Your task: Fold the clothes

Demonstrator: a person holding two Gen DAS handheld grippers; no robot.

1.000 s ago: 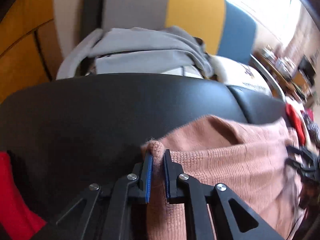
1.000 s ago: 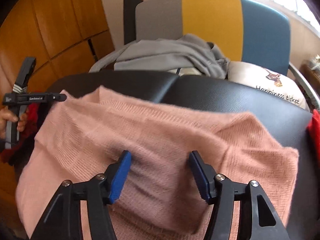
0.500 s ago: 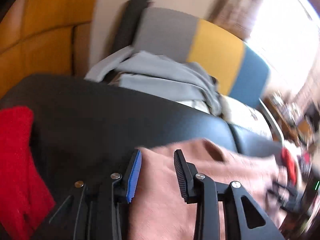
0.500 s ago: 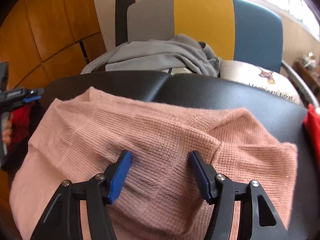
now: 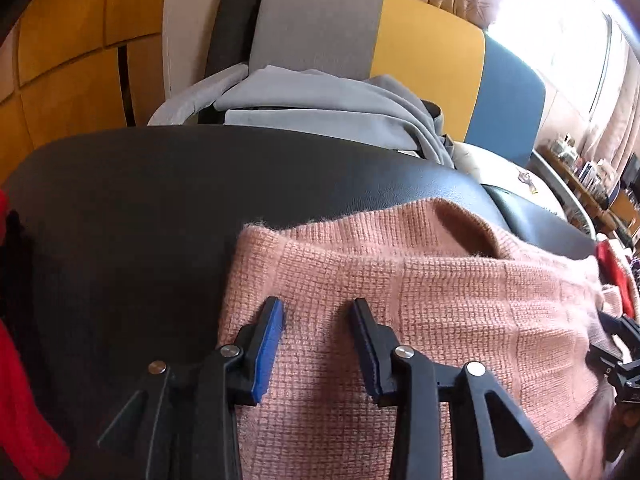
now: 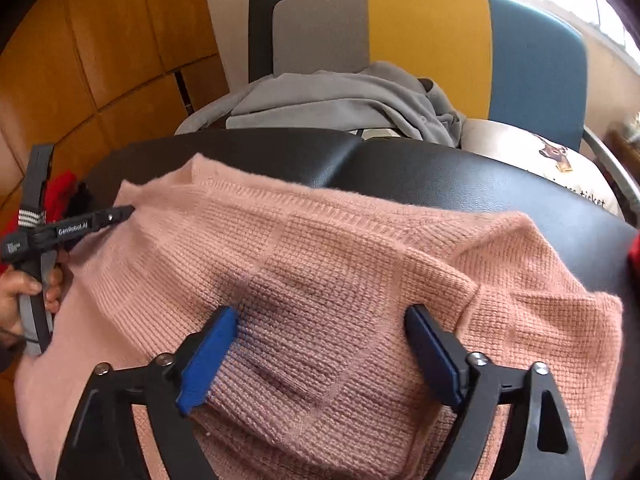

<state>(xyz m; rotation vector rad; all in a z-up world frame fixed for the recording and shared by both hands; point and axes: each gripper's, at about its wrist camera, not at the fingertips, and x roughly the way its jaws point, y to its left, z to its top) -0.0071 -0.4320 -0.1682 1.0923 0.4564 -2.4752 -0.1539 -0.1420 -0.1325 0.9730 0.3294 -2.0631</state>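
Now, largest first:
Black seat (image 5: 168, 208): one; carries everything.
Pink sweater (image 6: 340, 264): one, spread to the seat's right edge, short of its back edge; its corner, pinched a second ago, lies dropped.
Grey garment (image 5: 320, 108): one, beyond the back edge.
Left gripper (image 5: 318, 316): released, jaws just opened, sweater beneath.
Right gripper (image 6: 320, 324): released, just widened over knit.
Person's hand (image 6: 24, 300): right view only.

Pink waffle-knit sweater (image 6: 340, 264) on black seat (image 6: 460, 176). Chair back (image 6: 420, 28) striped grey, yellow, blue. Grey garment (image 6: 340, 100); red cloth (image 5: 20, 400).
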